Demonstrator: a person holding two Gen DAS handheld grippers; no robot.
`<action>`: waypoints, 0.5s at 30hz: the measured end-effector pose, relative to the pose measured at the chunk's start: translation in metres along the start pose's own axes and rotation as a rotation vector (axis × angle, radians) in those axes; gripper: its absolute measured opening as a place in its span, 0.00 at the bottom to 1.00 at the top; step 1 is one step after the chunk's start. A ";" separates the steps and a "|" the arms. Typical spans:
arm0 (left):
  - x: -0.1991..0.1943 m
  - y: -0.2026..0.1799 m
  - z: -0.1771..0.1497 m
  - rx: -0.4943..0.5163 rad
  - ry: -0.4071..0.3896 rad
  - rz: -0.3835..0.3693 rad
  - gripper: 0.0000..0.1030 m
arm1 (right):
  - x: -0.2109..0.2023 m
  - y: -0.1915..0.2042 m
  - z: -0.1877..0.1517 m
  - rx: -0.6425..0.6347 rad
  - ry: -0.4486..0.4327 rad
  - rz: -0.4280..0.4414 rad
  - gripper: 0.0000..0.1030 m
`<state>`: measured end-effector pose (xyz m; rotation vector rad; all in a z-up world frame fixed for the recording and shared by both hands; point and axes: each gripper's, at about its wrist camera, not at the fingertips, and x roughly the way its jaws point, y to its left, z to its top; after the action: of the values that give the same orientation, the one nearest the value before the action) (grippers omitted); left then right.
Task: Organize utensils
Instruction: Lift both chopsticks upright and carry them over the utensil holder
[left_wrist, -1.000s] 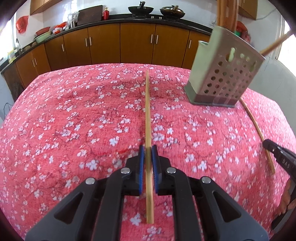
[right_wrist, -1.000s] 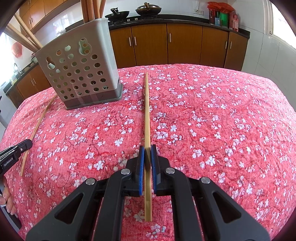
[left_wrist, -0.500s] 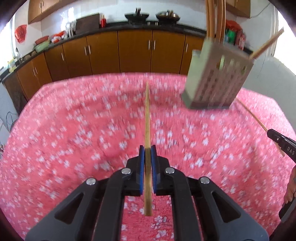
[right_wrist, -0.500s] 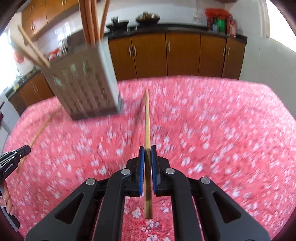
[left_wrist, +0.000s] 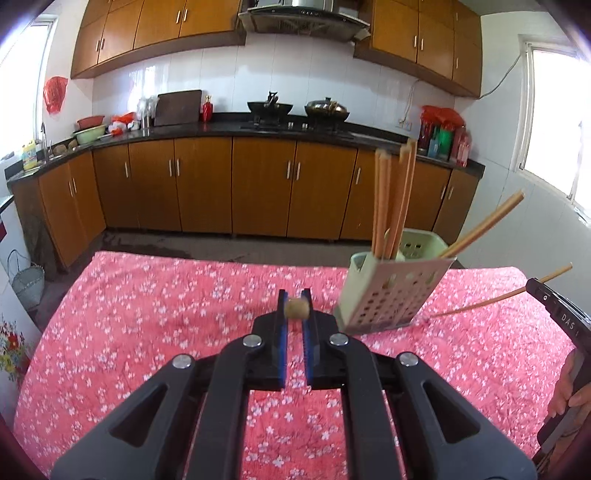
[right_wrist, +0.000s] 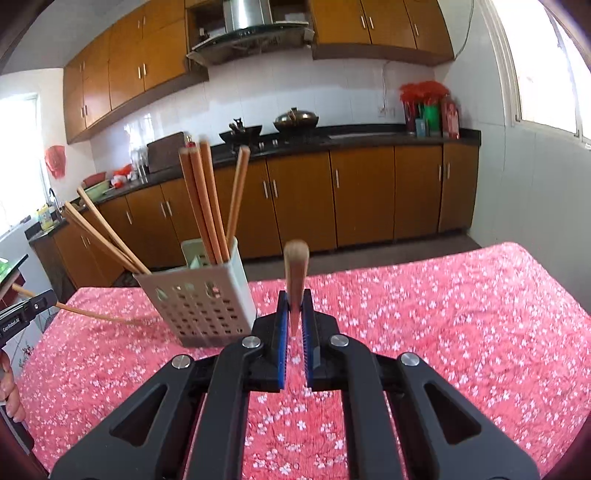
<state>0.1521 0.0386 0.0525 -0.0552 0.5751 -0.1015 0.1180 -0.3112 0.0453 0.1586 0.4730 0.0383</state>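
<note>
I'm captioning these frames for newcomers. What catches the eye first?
The pale perforated utensil holder stands on the red floral tablecloth, bristling with upright and leaning wooden chopsticks. Up close, each set of tongs pinches a chopstick: the right tongs hold theirs pointing upward, while the left tongs show only a round end.

The utensil holder (left_wrist: 391, 291) stands on the table (left_wrist: 147, 317), chopsticks (left_wrist: 391, 206) upright in it.

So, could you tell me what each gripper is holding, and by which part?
The left gripper pinches one chopstick and the right gripper another chopstick, each near one end, with the long part toward the holder.
</note>
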 end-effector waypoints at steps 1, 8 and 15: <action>-0.003 -0.001 0.003 0.000 -0.006 -0.005 0.08 | -0.002 0.001 0.002 -0.001 -0.006 0.003 0.08; -0.032 -0.011 0.022 0.001 -0.057 -0.087 0.08 | -0.020 0.012 0.033 0.024 -0.069 0.098 0.08; -0.063 -0.045 0.063 0.024 -0.200 -0.139 0.08 | -0.057 0.037 0.072 0.002 -0.191 0.224 0.08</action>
<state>0.1304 0.0028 0.1427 -0.0805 0.3702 -0.2356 0.1005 -0.2896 0.1398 0.2143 0.2633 0.2401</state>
